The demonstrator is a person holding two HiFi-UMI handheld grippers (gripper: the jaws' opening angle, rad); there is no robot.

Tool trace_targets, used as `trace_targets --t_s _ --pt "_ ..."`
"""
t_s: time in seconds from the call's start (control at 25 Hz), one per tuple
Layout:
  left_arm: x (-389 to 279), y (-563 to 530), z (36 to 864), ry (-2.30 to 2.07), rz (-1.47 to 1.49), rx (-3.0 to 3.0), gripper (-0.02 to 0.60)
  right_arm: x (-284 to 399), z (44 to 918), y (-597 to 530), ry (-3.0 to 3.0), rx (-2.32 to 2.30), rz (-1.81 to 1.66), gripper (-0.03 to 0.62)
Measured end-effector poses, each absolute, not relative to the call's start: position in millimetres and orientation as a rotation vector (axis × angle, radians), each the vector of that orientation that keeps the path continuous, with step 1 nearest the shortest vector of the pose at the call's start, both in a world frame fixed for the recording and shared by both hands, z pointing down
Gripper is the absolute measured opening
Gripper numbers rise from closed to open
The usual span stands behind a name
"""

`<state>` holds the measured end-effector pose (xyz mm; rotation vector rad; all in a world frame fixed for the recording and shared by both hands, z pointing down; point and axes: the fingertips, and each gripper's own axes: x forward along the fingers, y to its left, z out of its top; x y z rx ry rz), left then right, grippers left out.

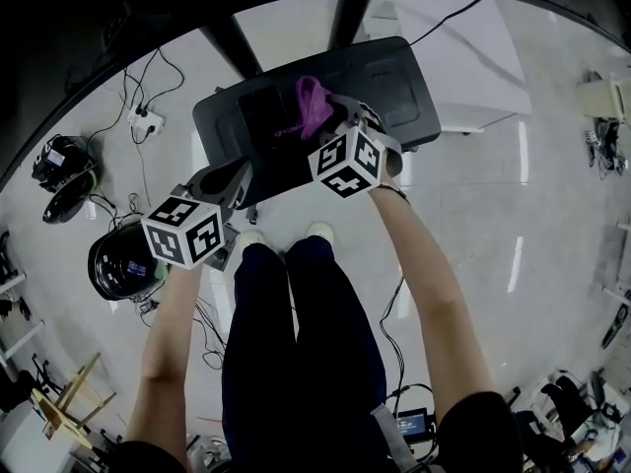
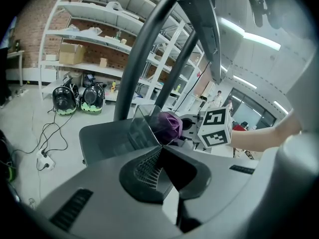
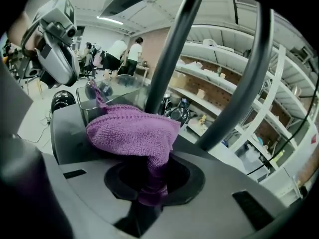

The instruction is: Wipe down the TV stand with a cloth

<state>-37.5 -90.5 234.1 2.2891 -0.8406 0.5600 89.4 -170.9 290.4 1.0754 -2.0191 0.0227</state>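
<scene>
Cloth, purple and terry-textured, is hanging bunched from the right gripper. Its jaws are pinching down on a narrow fold while the rest of the fabric is mushrooming out in front of them. In the head view the cloth is lying over the dark base plate of the TV stand, near the middle of the plate and beside a glossy black panel. Whether it is pressing on the surface or hovering just above cannot be told.

The left gripper is resting near the plate's near left edge. Its jaws are meeting at the tips and gripping nothing. Two dark poles are rising from the far side of the plate. A pale floor with loose cables is spreading all around, and the person's legs are standing just behind the stand.

Wiping of the base seems to be just under way. The next move is probably calling for lowering the cloth flat and sweeping it across the plate, steering around the poles.
</scene>
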Motion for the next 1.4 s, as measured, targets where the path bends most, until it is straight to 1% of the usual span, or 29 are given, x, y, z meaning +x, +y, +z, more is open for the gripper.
trace_targets --t_s 0.28,0.88,1.4 --pt "-35.6 -85.6 235.9 -0.839 0.58 2.279 0.006 140.8 293.3 -179.5 -1.96 1.141 0.095 0.077" --pt "-34.8 -84.8 245.7 -0.833 0.588 2.259 0.006 238.8 297.2 -189.1 -1.747 1.137 0.03 0.077" --pt "-40.6 -87.6 250.9 -0.853 0.57 2.243 0.006 315.2 297.5 -196.7 -1.575 1.294 0.089 0.077"
